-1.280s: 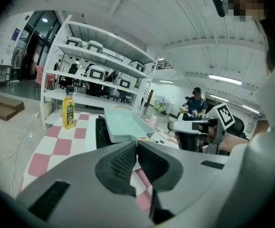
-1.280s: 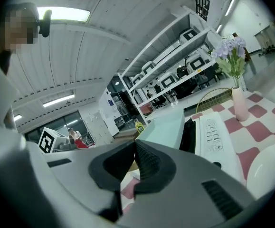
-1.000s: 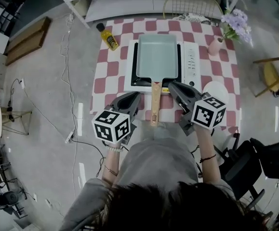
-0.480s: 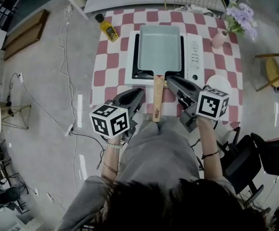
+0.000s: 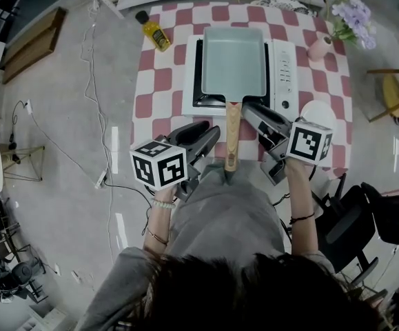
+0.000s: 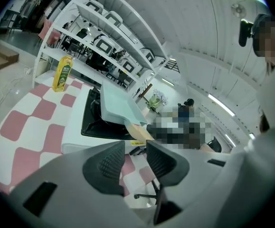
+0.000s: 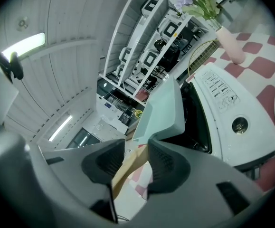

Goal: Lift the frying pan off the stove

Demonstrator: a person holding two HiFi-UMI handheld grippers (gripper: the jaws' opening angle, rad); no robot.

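Pale-green rectangular frying pan (image 5: 234,59) sits on white stove (image 5: 284,74) on red-checked desk (image 5: 159,81), long axis running away from the person, its wooden handle (image 5: 232,140) pointing back at them between left gripper (image 5: 211,134) and right gripper (image 5: 251,112), both jaws opening, clamping nothing.

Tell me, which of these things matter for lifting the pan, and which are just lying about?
In the job: frying pan, wooden handle, stove.
Just lying about: oil bottle, pink vase of flowers, white plate.
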